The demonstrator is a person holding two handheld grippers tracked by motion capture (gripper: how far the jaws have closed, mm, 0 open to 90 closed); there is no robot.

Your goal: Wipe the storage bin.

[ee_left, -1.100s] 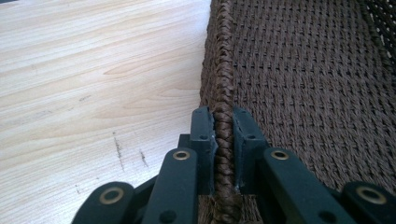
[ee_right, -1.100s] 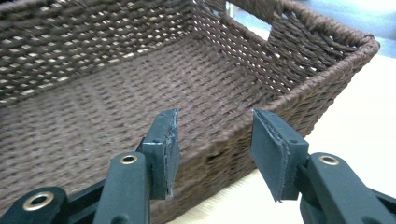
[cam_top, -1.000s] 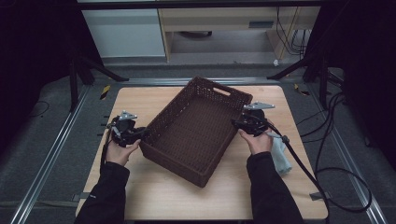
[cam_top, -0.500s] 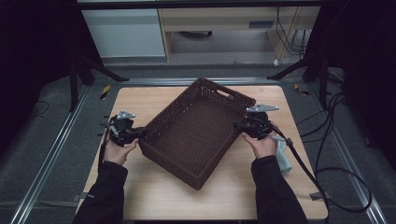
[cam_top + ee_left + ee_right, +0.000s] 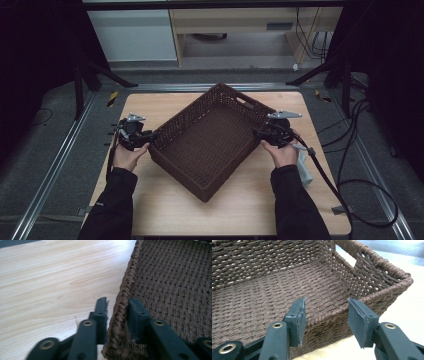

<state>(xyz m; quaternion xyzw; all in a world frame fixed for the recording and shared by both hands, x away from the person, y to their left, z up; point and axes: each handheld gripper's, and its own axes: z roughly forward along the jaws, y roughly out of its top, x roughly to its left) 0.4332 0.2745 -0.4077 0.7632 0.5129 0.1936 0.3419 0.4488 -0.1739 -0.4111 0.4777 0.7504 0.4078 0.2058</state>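
Observation:
A brown woven basket (image 5: 186, 116) with nothing in it lies turned at an angle on the wooden table (image 5: 240, 212). My left gripper (image 5: 150, 136) is at its left rim. In the left gripper view the left gripper (image 5: 117, 302) has one jaw on each side of the braided rim (image 5: 122, 300); the jaws have just been opening, and a thin gap shows beside the rim. My right gripper (image 5: 257, 132) is at the basket's right side. In the right gripper view the right gripper (image 5: 327, 305) stands wide open before the rim (image 5: 367, 297), with neither pad touching it.
A pale cloth (image 5: 303, 167) lies on the table beside the right forearm. Black cables (image 5: 360, 150) trail off the table's right side onto the floor. Metal rails (image 5: 60, 160) frame the table, and a cabinet (image 5: 140, 35) stands beyond the far edge.
The basket has shifted slightly to the left and turned a little. Both hands have stayed almost where they were.

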